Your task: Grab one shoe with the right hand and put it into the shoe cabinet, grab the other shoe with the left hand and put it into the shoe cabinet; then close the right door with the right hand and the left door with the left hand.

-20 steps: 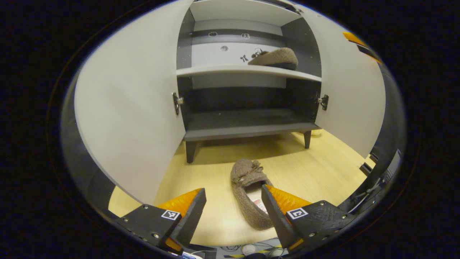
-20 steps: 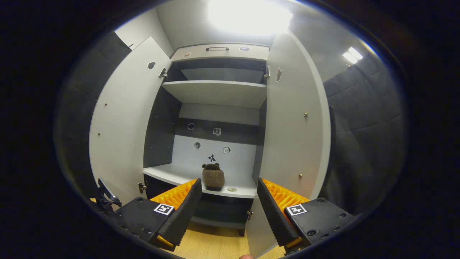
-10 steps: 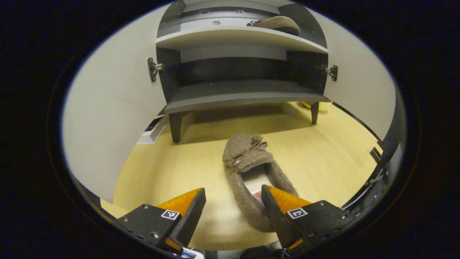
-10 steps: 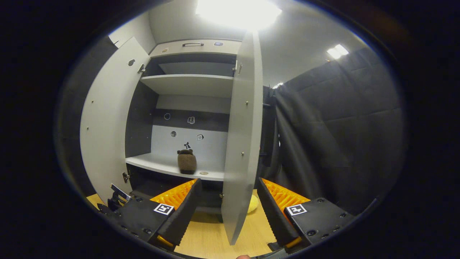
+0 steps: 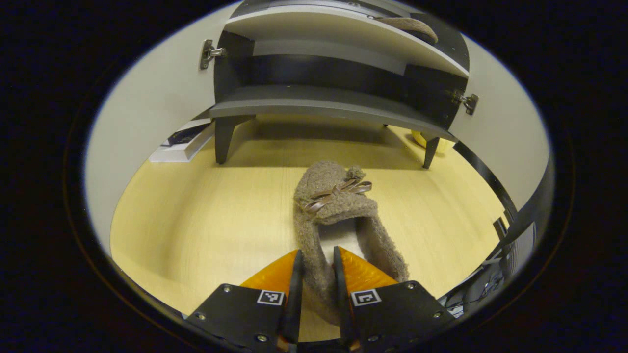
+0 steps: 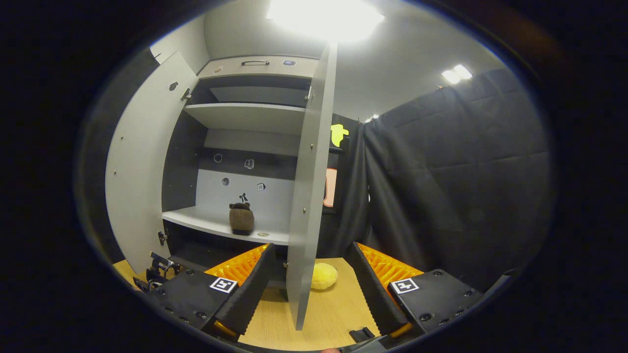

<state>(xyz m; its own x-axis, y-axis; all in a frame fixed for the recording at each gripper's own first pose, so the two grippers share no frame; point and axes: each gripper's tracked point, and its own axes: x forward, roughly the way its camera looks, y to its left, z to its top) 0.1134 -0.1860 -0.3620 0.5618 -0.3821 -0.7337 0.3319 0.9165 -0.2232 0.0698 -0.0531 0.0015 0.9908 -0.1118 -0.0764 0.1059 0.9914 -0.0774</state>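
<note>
A fuzzy brown slipper [image 5: 338, 211] with a ribbon bow lies on the wooden floor in front of the cabinet, toe toward it. My left gripper [image 5: 315, 279] is shut on the slipper's left side wall near the heel, one finger outside and one inside the opening. The second slipper [image 6: 241, 219] stands on the white middle shelf [image 6: 216, 226] of the shoe cabinet; it also peeks over that shelf as slipper [image 5: 409, 23] in the left gripper view. My right gripper [image 6: 309, 282] hangs open and holds nothing, in front of the right door's edge [image 6: 306, 196]. Both doors stand open.
The left door [image 6: 140, 166] swings wide. A yellow fluffy thing [image 6: 324, 276] lies on the floor by the cabinet's right leg. A white flat box [image 5: 184, 144] lies on the floor behind the left door. The bottom grey shelf [image 5: 314, 105] holds nothing. Black cloth [image 6: 441, 196] hangs at right.
My left gripper has dropped toward the floor slipper and shut on its side wall. My right gripper has drifted right, so the right door is now seen edge-on.
</note>
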